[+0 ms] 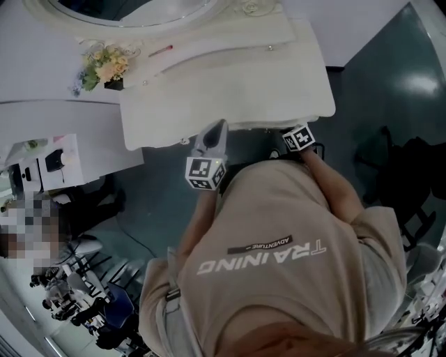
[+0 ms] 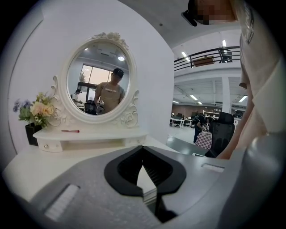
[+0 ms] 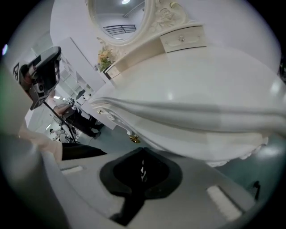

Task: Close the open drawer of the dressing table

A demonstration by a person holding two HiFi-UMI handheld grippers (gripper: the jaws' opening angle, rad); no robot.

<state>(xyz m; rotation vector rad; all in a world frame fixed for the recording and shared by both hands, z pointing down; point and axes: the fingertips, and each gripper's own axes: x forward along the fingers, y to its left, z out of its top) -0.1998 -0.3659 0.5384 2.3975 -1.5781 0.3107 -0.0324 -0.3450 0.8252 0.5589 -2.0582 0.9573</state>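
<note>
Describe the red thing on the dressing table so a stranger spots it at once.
Start at the oval mirror and drop to the narrow shelf under it. The thin red stick lies flat there, right of the flowers; it is the only red item on that white shelf.

Top edge cuts off the mirror (image 1: 129, 8) of the dressing table (image 1: 230, 77).

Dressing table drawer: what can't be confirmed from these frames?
- Head view: the top of the white dressing table and the person's beige shirt cover the drawer front; open or shut unknowable.
- Right gripper view: a gold knob shows, drawer outline unclear.
- Left gripper view: aimed over the tabletop; front out of view.
</note>
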